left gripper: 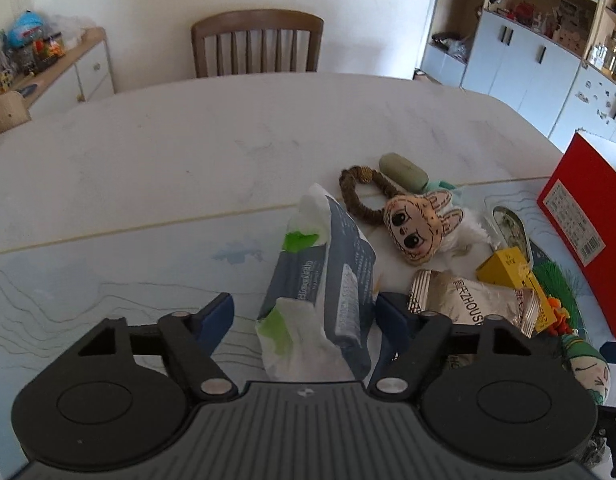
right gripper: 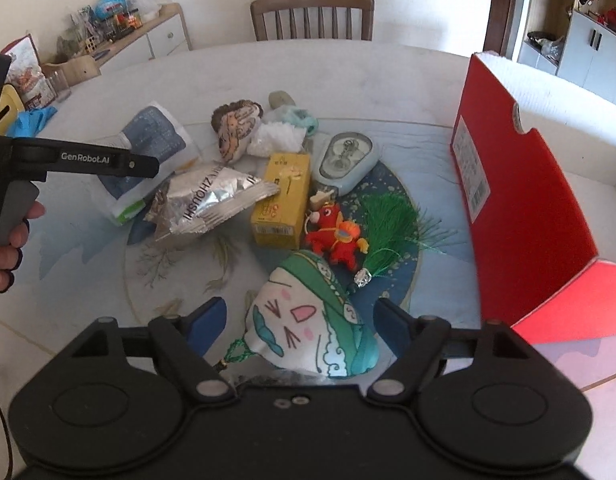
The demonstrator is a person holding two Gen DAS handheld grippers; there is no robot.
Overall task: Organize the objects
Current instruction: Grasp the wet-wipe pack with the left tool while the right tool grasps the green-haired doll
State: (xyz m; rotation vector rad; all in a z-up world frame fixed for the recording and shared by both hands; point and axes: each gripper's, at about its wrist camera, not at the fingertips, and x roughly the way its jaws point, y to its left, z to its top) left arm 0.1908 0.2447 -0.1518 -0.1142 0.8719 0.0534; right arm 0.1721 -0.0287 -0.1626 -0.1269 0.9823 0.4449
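My left gripper (left gripper: 303,316) is open around the near end of a blue-grey tissue pack (left gripper: 320,280). The right blue finger stands close beside the pack and the left one is clearly apart. My right gripper (right gripper: 301,318) is open too, with a green-hooded plush face (right gripper: 308,320) lying between its fingers and a gap on the left side. A red open box (right gripper: 528,200) stands at the right. Between pack and box lie a silver snack bag (right gripper: 211,204), a yellow carton (right gripper: 281,204), a red toy horse (right gripper: 336,232) and a green tassel (right gripper: 388,220).
A bunny-face plush (left gripper: 416,228), a brown loop (left gripper: 360,196) and a grey-green case (left gripper: 402,170) lie further back on the white table (left gripper: 187,152). A wooden chair (left gripper: 255,44) stands behind it. A person's hand (right gripper: 11,240) holds the left tool at the left edge.
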